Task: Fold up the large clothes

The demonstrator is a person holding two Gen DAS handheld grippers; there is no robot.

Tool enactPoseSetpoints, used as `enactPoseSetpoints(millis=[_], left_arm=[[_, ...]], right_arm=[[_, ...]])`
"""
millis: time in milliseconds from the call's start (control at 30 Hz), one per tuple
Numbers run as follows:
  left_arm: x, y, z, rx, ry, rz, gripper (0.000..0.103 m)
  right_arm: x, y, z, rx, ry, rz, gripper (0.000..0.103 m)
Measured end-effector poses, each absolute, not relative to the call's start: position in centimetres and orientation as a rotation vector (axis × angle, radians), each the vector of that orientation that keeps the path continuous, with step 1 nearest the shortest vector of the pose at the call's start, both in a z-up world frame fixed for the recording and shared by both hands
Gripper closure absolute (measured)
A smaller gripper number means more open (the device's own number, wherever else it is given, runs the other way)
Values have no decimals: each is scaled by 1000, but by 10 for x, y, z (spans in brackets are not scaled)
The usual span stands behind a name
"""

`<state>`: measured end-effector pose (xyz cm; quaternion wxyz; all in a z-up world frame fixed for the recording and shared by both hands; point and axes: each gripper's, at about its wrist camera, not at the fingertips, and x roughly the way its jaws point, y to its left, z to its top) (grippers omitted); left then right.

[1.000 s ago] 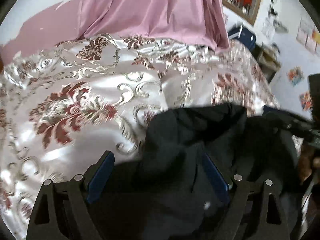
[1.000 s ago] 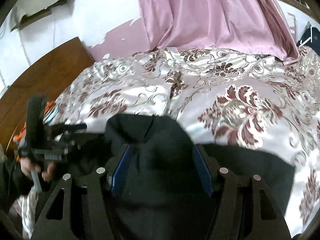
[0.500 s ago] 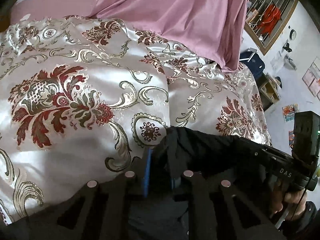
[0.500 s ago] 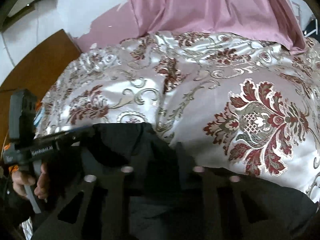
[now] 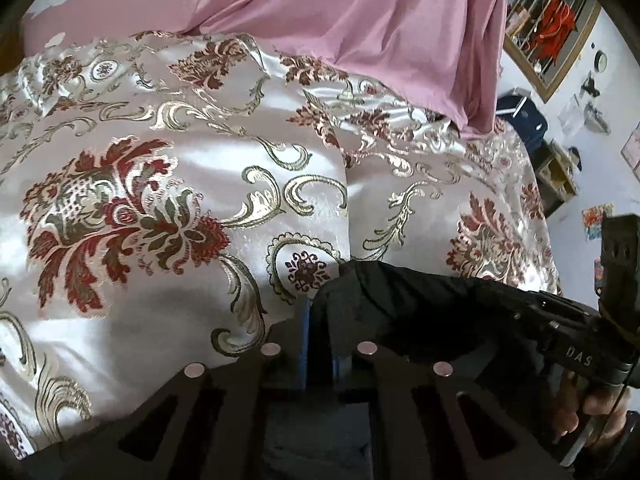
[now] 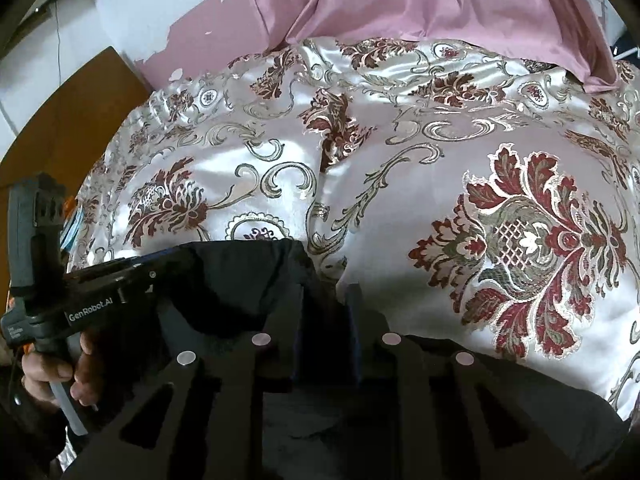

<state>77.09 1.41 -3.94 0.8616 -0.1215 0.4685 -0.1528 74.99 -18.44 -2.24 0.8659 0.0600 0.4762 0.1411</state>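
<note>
We have just clamped both jaws, left gripper (image 5: 320, 344) and right gripper (image 6: 324, 320), onto the black fabric garment's (image 5: 420, 304) edge (on the floral satin bedspread (image 5: 160, 160)), ready to fold

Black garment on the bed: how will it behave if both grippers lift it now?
The black garment is bunched in soft folds, so likely floppy, sagging between the left gripper and right gripper. It looks thick, perhaps fairly heavy. The satin bedspread is glossy, so it may slide easily.
</note>
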Motion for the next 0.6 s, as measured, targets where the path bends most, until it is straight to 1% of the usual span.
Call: enactPoseSetpoints(millis=[33, 100, 300, 433, 600], left_arm=[[768, 18, -37, -268, 968, -316, 97], [756, 32, -27, -299, 921, -321, 97], [712, 77, -2, -409, 825, -376, 98], [681, 77, 6, -380, 824, -402, 98], [652, 71, -8, -318, 912, -395, 98]], right_arm=[[745, -187, -18, 133, 963, 296, 91], [733, -196, -10, 173, 916, 313, 94], [686, -243, 13, 358, 784, 394, 97], [653, -250, 19, 314, 757, 426, 97], [619, -245, 13, 215, 782, 432, 98]])
